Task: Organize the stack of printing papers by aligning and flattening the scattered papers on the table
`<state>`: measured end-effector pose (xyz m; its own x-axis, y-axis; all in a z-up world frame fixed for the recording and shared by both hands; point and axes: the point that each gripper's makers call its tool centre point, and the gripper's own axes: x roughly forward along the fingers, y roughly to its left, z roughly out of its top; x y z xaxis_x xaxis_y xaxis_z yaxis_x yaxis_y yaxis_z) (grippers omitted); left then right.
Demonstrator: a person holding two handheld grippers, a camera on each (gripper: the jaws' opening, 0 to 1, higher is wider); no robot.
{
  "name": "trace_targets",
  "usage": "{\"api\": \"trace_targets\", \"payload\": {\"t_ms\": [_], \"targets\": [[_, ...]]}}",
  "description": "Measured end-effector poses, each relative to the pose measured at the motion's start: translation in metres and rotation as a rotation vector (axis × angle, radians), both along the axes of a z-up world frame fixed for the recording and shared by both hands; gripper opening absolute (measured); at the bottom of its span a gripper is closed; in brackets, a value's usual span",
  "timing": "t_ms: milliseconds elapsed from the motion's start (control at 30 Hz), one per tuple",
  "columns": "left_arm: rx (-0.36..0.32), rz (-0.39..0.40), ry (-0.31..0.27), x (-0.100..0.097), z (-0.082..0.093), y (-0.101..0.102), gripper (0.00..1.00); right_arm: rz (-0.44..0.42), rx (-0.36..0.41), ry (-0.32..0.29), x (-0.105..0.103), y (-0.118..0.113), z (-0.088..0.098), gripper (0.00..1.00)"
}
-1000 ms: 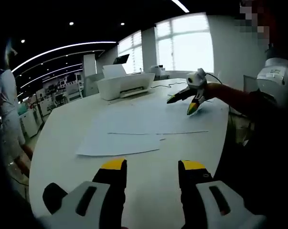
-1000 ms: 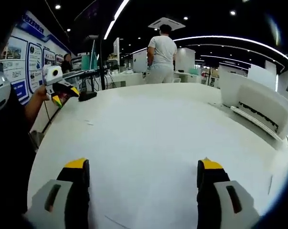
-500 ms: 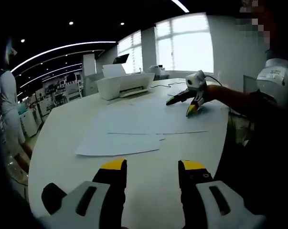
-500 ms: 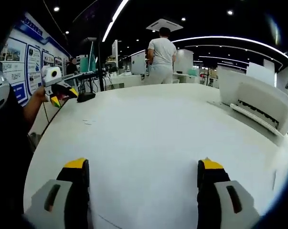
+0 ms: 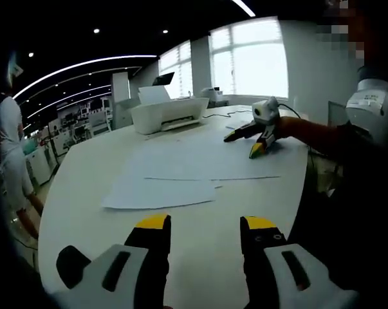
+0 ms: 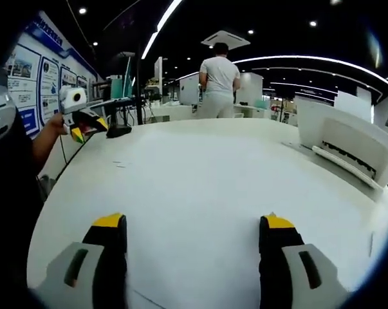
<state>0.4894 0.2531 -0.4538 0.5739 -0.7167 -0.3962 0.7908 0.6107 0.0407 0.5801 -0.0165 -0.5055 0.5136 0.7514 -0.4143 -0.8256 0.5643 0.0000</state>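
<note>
both grippers, left and right, gape over two overlapping papers beside one printer.

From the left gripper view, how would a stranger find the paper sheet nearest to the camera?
Start at the white printer on the far side of the white table. Come toward the left gripper: the nearest sheet sticks out leftward from under the larger spread of papers.

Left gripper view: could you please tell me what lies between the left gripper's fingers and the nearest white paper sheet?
Bare white table: nothing lies between the left gripper and the nearest white paper sheet, as the left gripper view shows.
</note>
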Motion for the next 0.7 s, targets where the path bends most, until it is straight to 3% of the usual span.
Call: {"api": "trace_targets", "payload": {"t_ms": [167, 567, 700], "targets": [[0.001, -0.002, -0.004, -0.0003, 0.0025, -0.0015, 0.48, 0.007, 0.002, 0.001, -0.0012, 0.0010, 0.0002, 0.75], [0.008, -0.007, -0.007, -0.0002, 0.0047, -0.0035, 0.48, 0.013, -0.017, 0.023, -0.0011, -0.0071, 0.0027, 0.38], [0.008, -0.004, -0.004, 0.0005, 0.0038, -0.0033, 0.48, 0.017, -0.020, 0.028, -0.0022, -0.0071, 0.0028, 0.32]]}}
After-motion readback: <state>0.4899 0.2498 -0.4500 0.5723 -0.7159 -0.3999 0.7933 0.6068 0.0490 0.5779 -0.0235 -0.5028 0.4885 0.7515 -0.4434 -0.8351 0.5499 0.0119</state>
